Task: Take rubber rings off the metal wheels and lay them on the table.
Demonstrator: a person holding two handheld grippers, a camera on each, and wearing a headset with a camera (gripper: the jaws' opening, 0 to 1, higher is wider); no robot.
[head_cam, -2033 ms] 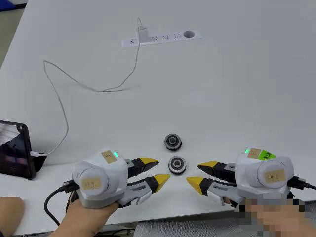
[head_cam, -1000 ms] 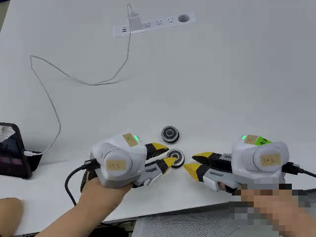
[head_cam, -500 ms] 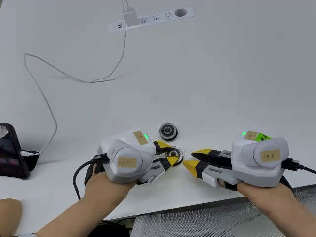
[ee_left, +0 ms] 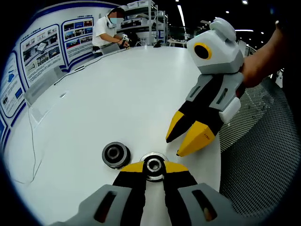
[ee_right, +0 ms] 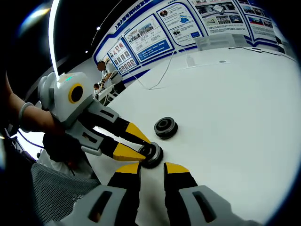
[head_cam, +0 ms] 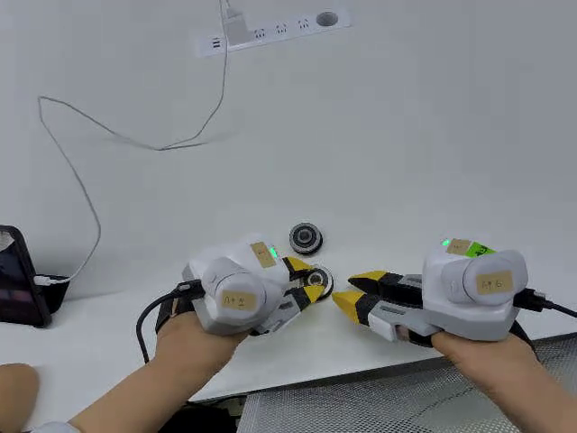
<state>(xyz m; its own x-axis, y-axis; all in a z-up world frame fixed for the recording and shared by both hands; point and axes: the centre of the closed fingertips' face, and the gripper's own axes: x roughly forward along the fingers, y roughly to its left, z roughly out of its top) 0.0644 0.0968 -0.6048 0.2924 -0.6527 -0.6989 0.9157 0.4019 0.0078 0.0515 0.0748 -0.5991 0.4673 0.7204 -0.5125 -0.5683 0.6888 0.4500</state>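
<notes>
Two small metal wheels with black rubber rings lie near the front edge of the white table [head_cam: 406, 162]. The near wheel [head_cam: 320, 281] [ee_left: 154, 165] [ee_right: 153, 155] sits between the yellow tips of my left gripper [head_cam: 308, 280] [ee_left: 154, 168] [ee_right: 143, 149], which is shut on it. The far wheel [head_cam: 306, 238] [ee_left: 115, 154] [ee_right: 166, 127] lies free just behind. My right gripper [head_cam: 355, 290] [ee_right: 151, 168] [ee_left: 175, 147] points at the near wheel from the right, a short way off, open with nothing between its fingers.
A white power strip [head_cam: 270, 32] lies at the back, and its cable [head_cam: 90, 144] runs down to a dark tablet [head_cam: 18, 289] at the left edge. The table's front edge is close below both grippers, with a metal mesh [head_cam: 361, 406] beneath.
My left gripper has moved right and forward onto the near wheel and closed around it. The right gripper has edged left toward the same wheel.
</notes>
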